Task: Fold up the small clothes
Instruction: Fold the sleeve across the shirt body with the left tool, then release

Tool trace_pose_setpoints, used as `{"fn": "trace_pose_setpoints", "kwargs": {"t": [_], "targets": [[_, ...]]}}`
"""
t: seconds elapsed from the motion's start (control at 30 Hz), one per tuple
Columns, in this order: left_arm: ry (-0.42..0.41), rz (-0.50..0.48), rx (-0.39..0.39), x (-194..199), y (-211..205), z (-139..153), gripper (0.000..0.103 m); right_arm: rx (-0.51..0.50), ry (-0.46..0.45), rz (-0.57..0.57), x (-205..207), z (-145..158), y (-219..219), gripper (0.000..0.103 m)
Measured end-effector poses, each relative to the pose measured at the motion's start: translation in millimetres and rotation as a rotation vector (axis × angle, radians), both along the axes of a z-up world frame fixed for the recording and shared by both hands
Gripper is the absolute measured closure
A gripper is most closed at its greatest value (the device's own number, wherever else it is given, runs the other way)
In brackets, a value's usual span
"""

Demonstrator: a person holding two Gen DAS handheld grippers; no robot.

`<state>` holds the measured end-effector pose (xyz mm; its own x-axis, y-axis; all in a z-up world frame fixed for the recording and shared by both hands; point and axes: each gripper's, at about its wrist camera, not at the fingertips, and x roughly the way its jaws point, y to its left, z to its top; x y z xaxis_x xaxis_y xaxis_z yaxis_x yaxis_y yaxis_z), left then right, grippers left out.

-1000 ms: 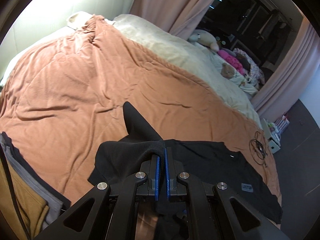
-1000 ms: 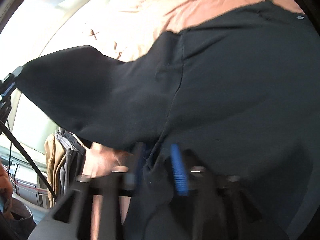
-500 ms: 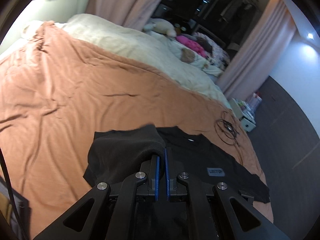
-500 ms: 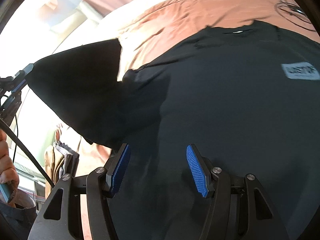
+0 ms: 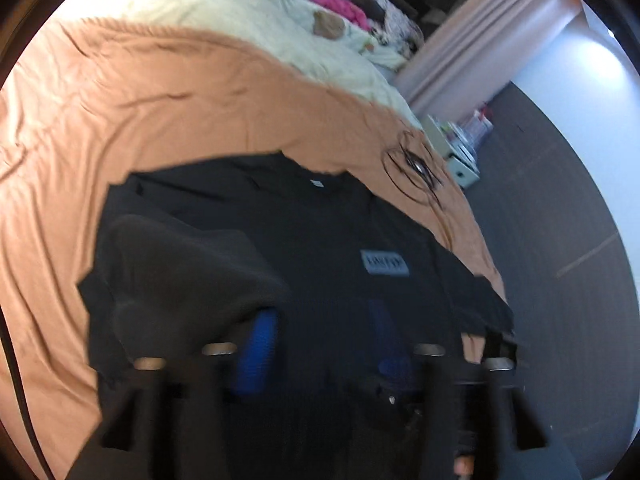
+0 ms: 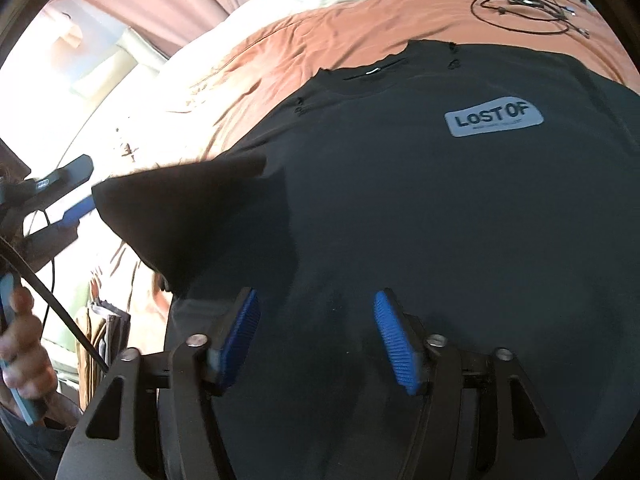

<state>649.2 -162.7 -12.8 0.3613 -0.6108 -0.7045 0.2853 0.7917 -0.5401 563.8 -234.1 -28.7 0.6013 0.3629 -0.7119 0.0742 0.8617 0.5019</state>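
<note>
A black T-shirt [image 6: 400, 208] with a grey "LOST OF" patch [image 6: 494, 119] lies front up on the orange bedspread [image 6: 320, 40]. My right gripper [image 6: 316, 336] is open and empty just above the shirt's lower body. In the left wrist view the shirt [image 5: 320, 240] fills the middle, and its left sleeve [image 5: 180, 272] is draped over my left gripper's left finger. My left gripper [image 5: 324, 344] is open, blurred by motion. In the right wrist view the left gripper [image 6: 74, 204] sits at the left edge, beside the lifted sleeve [image 6: 192, 216].
A coil of black cable [image 5: 416, 172] lies on the bedspread beyond the shirt's collar. A cream duvet [image 5: 240, 16] and soft toys [image 5: 332, 20] lie further back. Folded clothes [image 6: 100, 328] are stacked at the left. Dark floor [image 5: 560, 240] lies right of the bed.
My left gripper has opened, letting go of the sleeve, which now hangs over its left finger. It has swung right over the shirt. The right gripper has stayed open over the shirt.
</note>
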Motion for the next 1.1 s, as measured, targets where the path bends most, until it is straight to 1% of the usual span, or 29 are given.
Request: {"fn": "trace_pose_setpoints", "kwargs": {"t": [0.07,0.17,0.23,0.3,0.37,0.4,0.5,0.63,0.67,0.73,0.8,0.83,0.9,1.0,1.1], "targets": [[-0.002,-0.011,-0.010,-8,4,5,0.028,0.001,-0.012,-0.004,-4,5,2,0.036],[-0.010,-0.009,-0.001,-17,17,13,0.027,0.003,-0.023,0.001,-11,12,10,0.036],[-0.006,-0.006,-0.010,-21,26,16,0.026,0.002,-0.034,0.008,-13,15,12,0.036],[-0.008,-0.022,-0.028,-28,33,21,0.017,0.007,-0.051,0.018,-22,22,6,0.036],[-0.014,-0.024,-0.020,-36,41,24,0.012,0.005,-0.061,0.023,-24,27,12,0.036],[-0.008,-0.021,-0.016,-38,45,24,0.012,0.004,-0.064,0.025,-26,29,13,0.036],[-0.003,0.013,-0.002,-47,62,23,0.012,0.000,-0.075,0.035,-33,35,22,0.036],[-0.022,0.096,0.072,-62,93,18,0.012,-0.033,-0.088,0.077,-34,39,40,0.036],[-0.017,0.120,0.085,-67,104,15,0.013,-0.042,-0.093,0.092,-34,40,47,0.036],[-0.011,0.160,0.107,-73,123,10,0.020,-0.061,-0.098,0.123,-32,41,62,0.036],[-0.003,0.196,0.123,-78,140,5,0.030,-0.084,-0.097,0.152,-26,41,77,0.036],[0.002,0.214,0.126,-79,148,2,0.033,-0.096,-0.099,0.165,-23,41,86,0.037],[0.019,0.252,0.136,-84,167,-8,0.043,-0.114,-0.101,0.193,-16,40,102,0.037],[0.039,0.300,0.148,-90,190,-22,0.050,-0.137,-0.093,0.232,2,32,122,0.037],[0.054,0.345,0.139,-97,210,-36,0.055,-0.178,-0.080,0.276,25,24,149,0.037]]}}
